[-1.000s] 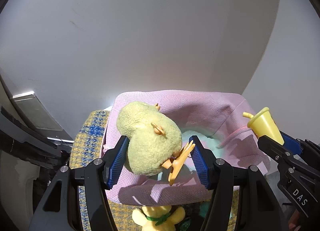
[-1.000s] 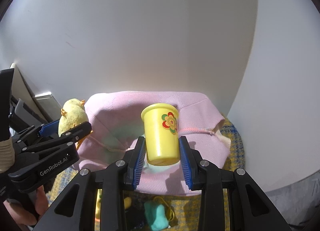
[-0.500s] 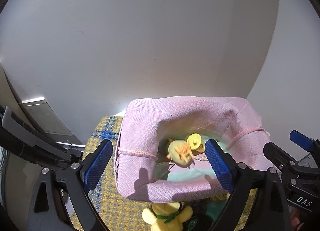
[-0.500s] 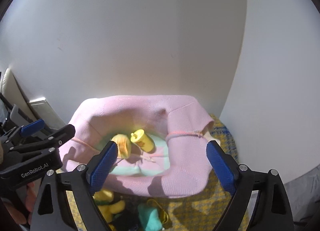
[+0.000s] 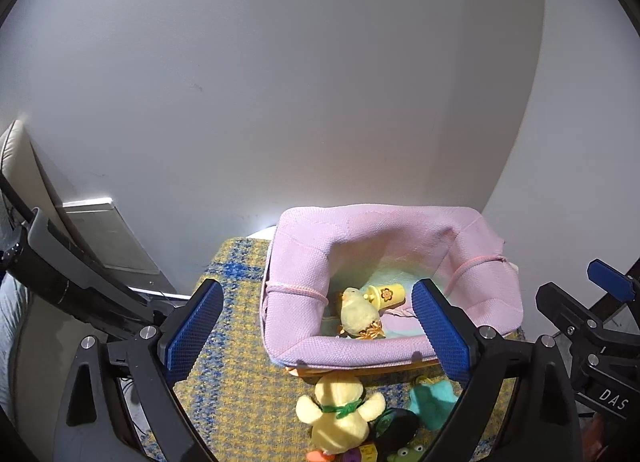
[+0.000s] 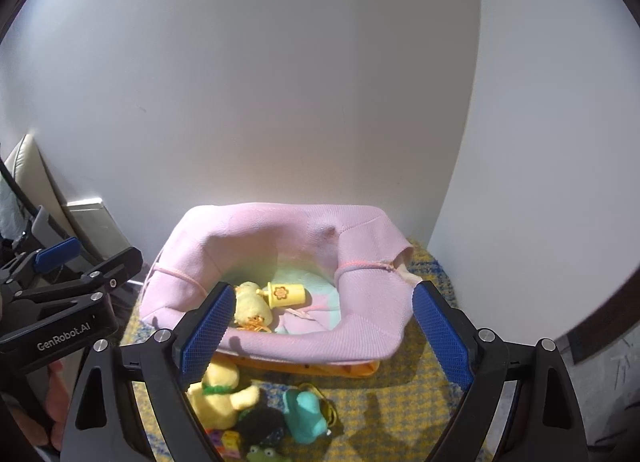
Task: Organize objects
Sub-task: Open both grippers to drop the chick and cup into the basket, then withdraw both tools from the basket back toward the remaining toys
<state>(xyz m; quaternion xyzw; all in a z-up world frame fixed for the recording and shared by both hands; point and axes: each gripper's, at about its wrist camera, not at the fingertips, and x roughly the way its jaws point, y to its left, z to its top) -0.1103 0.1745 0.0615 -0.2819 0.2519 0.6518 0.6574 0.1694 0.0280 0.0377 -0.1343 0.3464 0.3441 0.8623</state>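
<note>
Both tongs, left tongs [image 5: 316, 330] and right tongs [image 6: 322, 330], hang spread and empty above the pink basket [image 5: 352, 354]. The remaining plush duck [image 5: 340, 410] lies below its near rim, nearer the left.

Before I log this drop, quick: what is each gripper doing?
Left gripper: jaws open, holding nothing.
Right gripper: jaws open, holding nothing.
</note>
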